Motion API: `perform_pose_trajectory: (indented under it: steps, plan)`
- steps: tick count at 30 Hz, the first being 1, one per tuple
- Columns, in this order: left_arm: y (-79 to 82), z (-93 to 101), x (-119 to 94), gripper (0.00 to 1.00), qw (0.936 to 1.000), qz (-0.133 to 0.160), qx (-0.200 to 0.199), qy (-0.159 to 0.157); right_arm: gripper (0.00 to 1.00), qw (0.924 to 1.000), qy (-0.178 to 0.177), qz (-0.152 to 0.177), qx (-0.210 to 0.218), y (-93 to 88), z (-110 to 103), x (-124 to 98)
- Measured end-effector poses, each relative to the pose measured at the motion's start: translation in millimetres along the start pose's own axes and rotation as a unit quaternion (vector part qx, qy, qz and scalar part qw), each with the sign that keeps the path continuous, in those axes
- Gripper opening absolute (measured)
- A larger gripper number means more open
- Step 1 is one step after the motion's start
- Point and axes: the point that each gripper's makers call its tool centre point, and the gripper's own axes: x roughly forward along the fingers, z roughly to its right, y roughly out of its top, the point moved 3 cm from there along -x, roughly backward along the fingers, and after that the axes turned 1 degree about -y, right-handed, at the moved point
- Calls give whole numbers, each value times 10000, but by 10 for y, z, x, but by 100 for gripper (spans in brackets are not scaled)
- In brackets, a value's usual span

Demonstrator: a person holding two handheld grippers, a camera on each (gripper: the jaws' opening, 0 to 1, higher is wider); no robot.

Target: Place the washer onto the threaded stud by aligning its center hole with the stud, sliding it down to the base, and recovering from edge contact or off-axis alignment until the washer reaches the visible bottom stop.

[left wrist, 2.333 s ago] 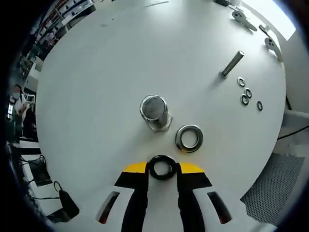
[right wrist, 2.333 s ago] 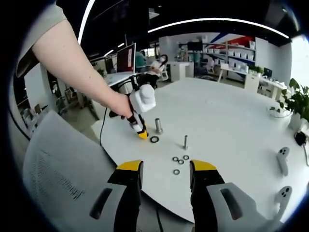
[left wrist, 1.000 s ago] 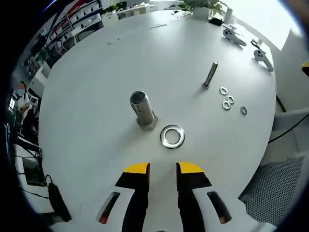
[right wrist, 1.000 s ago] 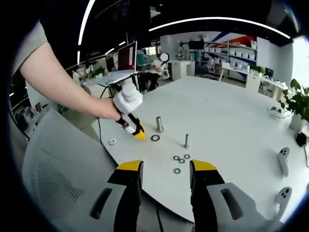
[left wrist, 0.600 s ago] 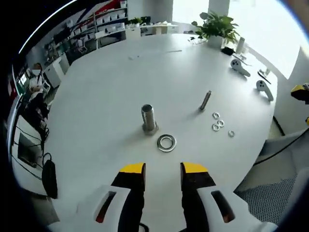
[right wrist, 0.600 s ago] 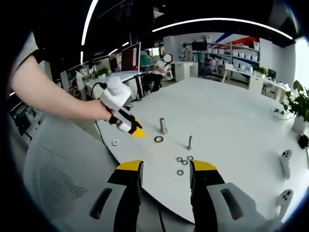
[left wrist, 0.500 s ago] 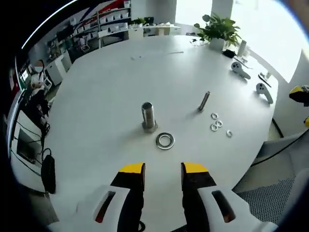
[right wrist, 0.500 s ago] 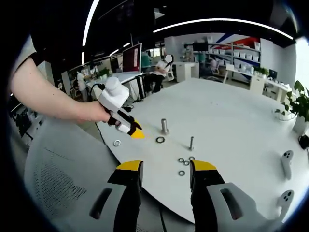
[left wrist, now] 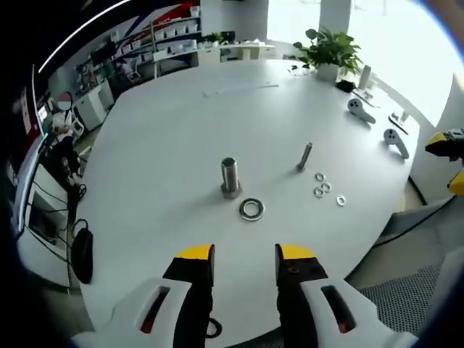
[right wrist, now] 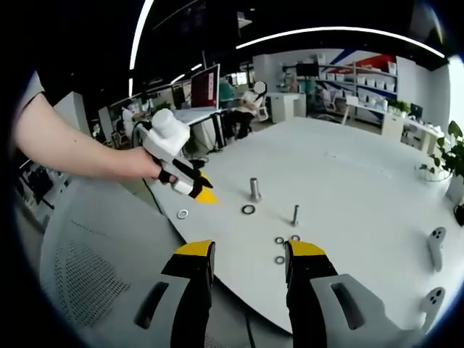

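Note:
The threaded stud (left wrist: 230, 176) stands upright mid-table on its hex base. A large steel washer (left wrist: 251, 209) lies flat just in front of the stud, apart from it. My left gripper (left wrist: 245, 254) hovers open above the table's near edge, with nothing between its jaws. A dark ring-shaped washer (left wrist: 212, 328) lies by the edge beneath it, partly hidden. In the right gripper view a hand holds the left gripper (right wrist: 194, 187) over the ring washer (right wrist: 183, 214), left of the stud (right wrist: 255, 189) and large washer (right wrist: 249, 209). My right gripper (right wrist: 249, 250) is open and off the table.
A thin bolt (left wrist: 305, 156) stands right of the stud, with several small washers (left wrist: 323, 188) beside it. Two white controllers (left wrist: 360, 110) and a potted plant (left wrist: 330, 51) sit at the far side. A mesh chair (right wrist: 94, 275) stands beside the table's edge.
The dark washer my left gripper held 2.3 s ago is out of the jaws and lies near the table edge. The left gripper has opened and drawn back, up and away from the stud.

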Motion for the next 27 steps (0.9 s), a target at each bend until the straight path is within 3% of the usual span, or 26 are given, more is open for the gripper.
perform_pose_trajectory:
  steps: [9,19,27]
  plan:
    - [-91,-75,-66,34,9998,18,-173,82,41,10000,62,-23,-13,-8,-22,8]
    - [-289,-137,-67,36,9994,-297,-118,154,41,10000,69,-31,-12,-13,-21,5]
    - [-340,-141,-45,37,9987,-489,-29,141,41,10000,69,-10,-4,-3,-20,2]
